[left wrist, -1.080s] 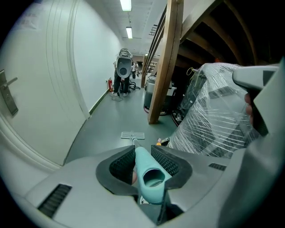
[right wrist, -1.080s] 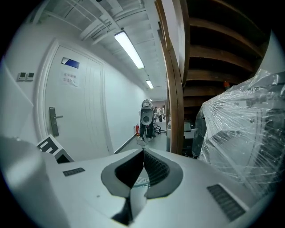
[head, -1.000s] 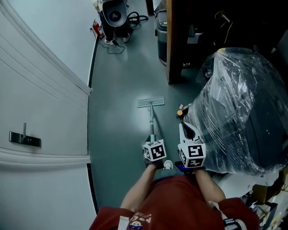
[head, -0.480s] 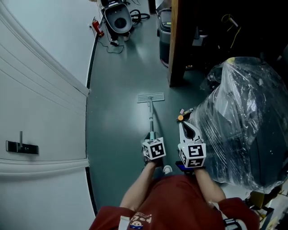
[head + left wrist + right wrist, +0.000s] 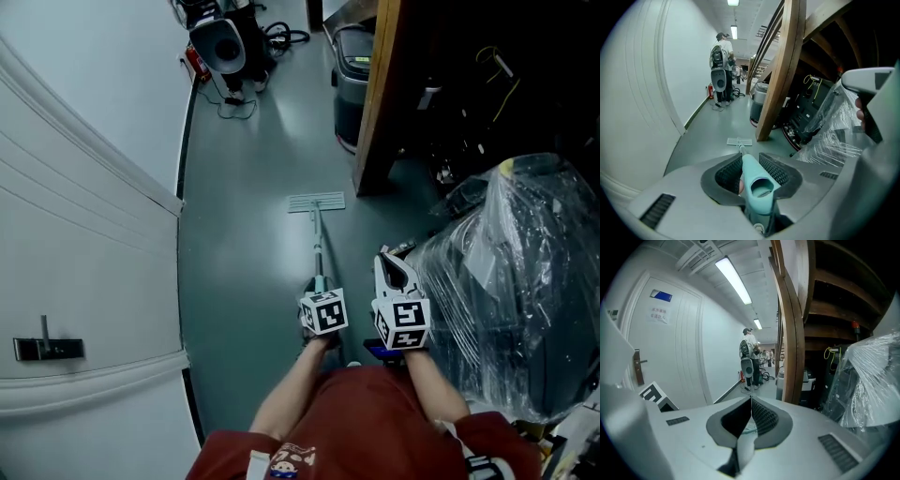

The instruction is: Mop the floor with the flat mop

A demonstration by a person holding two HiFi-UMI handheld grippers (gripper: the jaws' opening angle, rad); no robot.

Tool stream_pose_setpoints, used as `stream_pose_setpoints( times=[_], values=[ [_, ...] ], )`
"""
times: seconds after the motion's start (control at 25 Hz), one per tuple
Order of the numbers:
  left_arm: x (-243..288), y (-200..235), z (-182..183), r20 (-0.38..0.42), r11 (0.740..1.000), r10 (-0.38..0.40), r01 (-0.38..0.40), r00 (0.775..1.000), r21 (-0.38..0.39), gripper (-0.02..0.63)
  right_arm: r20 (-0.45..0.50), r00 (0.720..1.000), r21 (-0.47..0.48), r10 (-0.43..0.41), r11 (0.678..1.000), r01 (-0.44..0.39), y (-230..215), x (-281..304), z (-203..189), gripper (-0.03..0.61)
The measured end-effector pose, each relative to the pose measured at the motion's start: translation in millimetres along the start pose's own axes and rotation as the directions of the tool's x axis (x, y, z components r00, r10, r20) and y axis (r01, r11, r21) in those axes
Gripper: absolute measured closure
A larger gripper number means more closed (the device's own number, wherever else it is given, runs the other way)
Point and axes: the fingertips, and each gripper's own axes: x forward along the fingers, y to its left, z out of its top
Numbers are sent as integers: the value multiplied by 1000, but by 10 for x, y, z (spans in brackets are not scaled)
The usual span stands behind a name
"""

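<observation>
Mop handle (image 5: pixel 319 247) sits clamped in the left gripper (image 5: pixel 751 169); right gripper (image 5: pixel 751 404) clenched, empty.

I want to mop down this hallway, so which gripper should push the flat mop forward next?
Left. The left gripper is shut on the mop handle, in line with the mop head; the right gripper is shut on nothing.

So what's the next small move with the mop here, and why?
Probably push the mop head straight ahead along the floor: the left gripper is shut on the handle, the head lies flat with open floor beyond it, and the right gripper is shut, empty.
</observation>
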Motion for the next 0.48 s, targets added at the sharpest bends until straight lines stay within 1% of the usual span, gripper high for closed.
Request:
stream_pose_setpoints(
  times=[0.2,0.48],
  values=[
    [259,196,398,-1,1000,-18,18,1000,5,486,-4,1000,-10,-9,1000,9,85,442,203,560],
    [595,397,838,-5,999,-38,38,999,39,486,9,999,-6,-40,999,40,117,924,439,560]
  ],
)
